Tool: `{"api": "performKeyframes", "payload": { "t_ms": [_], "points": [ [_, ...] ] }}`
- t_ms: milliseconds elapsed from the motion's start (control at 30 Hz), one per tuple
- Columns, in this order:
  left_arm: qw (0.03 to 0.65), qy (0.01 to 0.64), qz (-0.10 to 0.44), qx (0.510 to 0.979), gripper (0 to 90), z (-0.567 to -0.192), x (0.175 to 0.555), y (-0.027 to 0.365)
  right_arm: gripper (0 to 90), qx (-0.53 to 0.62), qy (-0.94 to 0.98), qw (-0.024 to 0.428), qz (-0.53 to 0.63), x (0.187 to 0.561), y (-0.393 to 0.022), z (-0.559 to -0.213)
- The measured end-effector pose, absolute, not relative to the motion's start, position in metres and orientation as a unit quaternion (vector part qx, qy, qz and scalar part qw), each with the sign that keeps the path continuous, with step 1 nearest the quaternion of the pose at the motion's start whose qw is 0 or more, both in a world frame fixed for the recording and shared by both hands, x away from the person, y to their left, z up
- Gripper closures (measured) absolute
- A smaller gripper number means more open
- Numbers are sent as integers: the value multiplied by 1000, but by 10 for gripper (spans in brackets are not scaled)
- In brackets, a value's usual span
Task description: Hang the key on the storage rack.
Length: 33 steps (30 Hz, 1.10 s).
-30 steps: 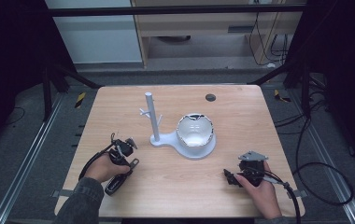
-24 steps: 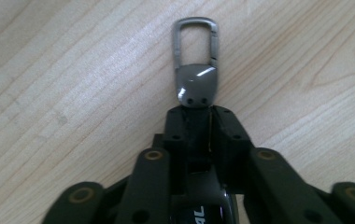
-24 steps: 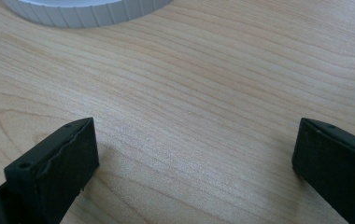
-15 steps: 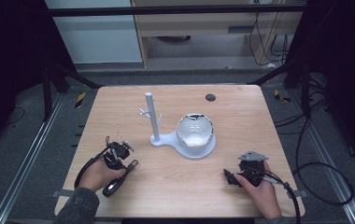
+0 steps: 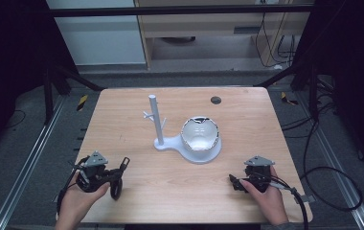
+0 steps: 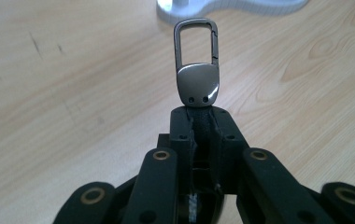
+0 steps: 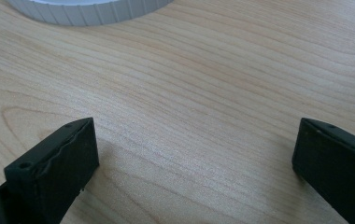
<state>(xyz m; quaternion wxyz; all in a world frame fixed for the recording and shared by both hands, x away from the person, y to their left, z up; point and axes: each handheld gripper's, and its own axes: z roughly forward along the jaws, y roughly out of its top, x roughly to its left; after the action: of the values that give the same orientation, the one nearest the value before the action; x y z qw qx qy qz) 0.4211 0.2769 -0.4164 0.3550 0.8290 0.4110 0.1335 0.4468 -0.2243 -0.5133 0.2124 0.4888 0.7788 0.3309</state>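
My left gripper (image 6: 202, 116) is shut on a black strap, and the strap's metal clasp (image 6: 197, 60), a grey plate with a rectangular snap loop, sticks out past the jaws. In the high view this left gripper (image 5: 114, 175) rests near the table's front left, with the black strap (image 5: 118, 179) hanging across its tips. My right gripper (image 5: 233, 182) lies at the front right, and in its own view the right gripper (image 7: 194, 140) stands wide open over bare wood. A white stand (image 5: 155, 120) with small pegs rises mid-table. A white bowl (image 5: 199, 134) sits on its base.
A small black disc (image 5: 215, 100) lies near the table's far edge. The stand's ribbed white base (image 7: 91, 11) is just ahead of the right gripper. The wooden table (image 5: 137, 191) has bare wood between the two grippers. Cables trail from both grippers off the front edge.
My left gripper has drawn back toward the front left edge, carrying the strap and clasp with it. The right gripper has stayed put.
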Motion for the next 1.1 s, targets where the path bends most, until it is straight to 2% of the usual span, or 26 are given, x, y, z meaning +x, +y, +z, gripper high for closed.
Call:
{"api": "performKeyframes", "payload": {
  "t_ms": [133, 200, 433, 1100],
  "points": [
    [388, 399, 155, 816, 806, -403, 414, 271, 5, 488, 779, 210, 332, 448, -225, -513],
    [397, 395, 183, 808, 806, -396, 413, 266, 4, 488, 780, 210, 331, 449, -225, -513],
    [422, 404, 206, 785, 806, -397, 426, 264, 4, 487, 781, 210, 331, 449, -225, -513],
    [441, 390, 257, 766, 807, -371, 443, 244, 5, 487, 780, 210, 331, 449, -225, -513]
  ]
}}
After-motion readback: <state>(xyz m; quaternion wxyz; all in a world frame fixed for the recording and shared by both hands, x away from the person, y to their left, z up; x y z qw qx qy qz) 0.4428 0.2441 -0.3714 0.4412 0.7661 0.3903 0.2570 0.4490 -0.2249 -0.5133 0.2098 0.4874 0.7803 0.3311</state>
